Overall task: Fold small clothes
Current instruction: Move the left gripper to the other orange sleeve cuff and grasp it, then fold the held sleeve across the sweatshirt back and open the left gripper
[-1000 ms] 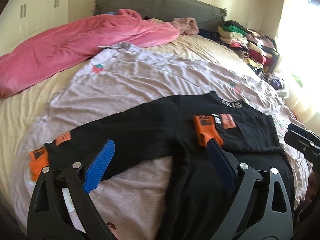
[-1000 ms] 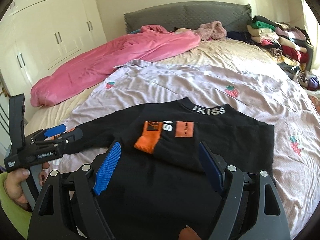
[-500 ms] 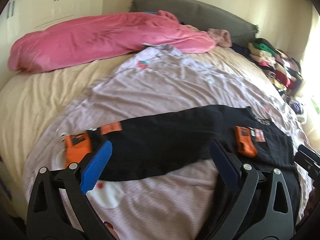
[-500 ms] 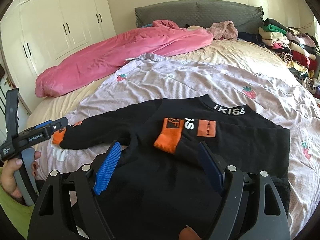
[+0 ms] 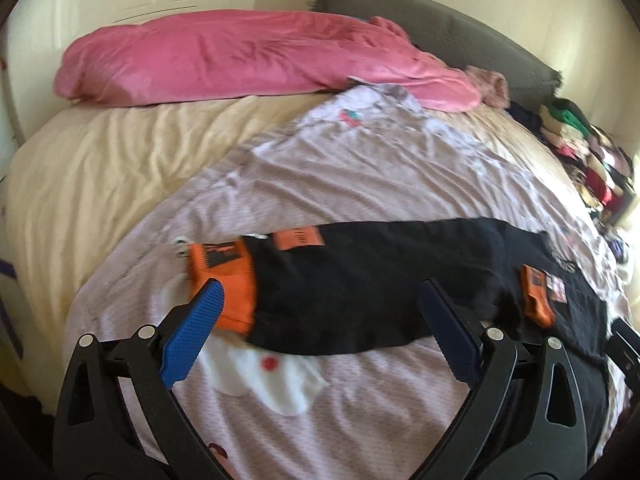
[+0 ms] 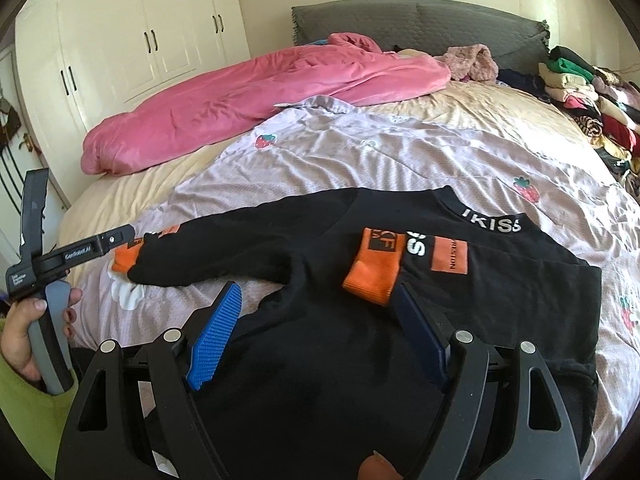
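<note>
Black sweater (image 6: 320, 264), orange cuffs, one sleeve folded.

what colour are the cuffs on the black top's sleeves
Orange, against the black top. The folded-in sleeve cuff shows best in the right wrist view.

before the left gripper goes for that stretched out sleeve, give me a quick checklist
1. Left gripper open: ok, blue pads wide apart and holding nothing.
2. Orange ribbed cuff of the stretched-out sleeve reachable: ok, it lies just ahead of the left pad.
3. Other sleeve's orange cuff already folded onto the black long-sleeved top: ok.
4. Right gripper open: ok, hovering over the top's body.
5. Top lying flat on the lilac strawberry-print sheet: ok, a few wrinkles.
6. Hem straight: cannot tell, hidden behind the right gripper.
</note>
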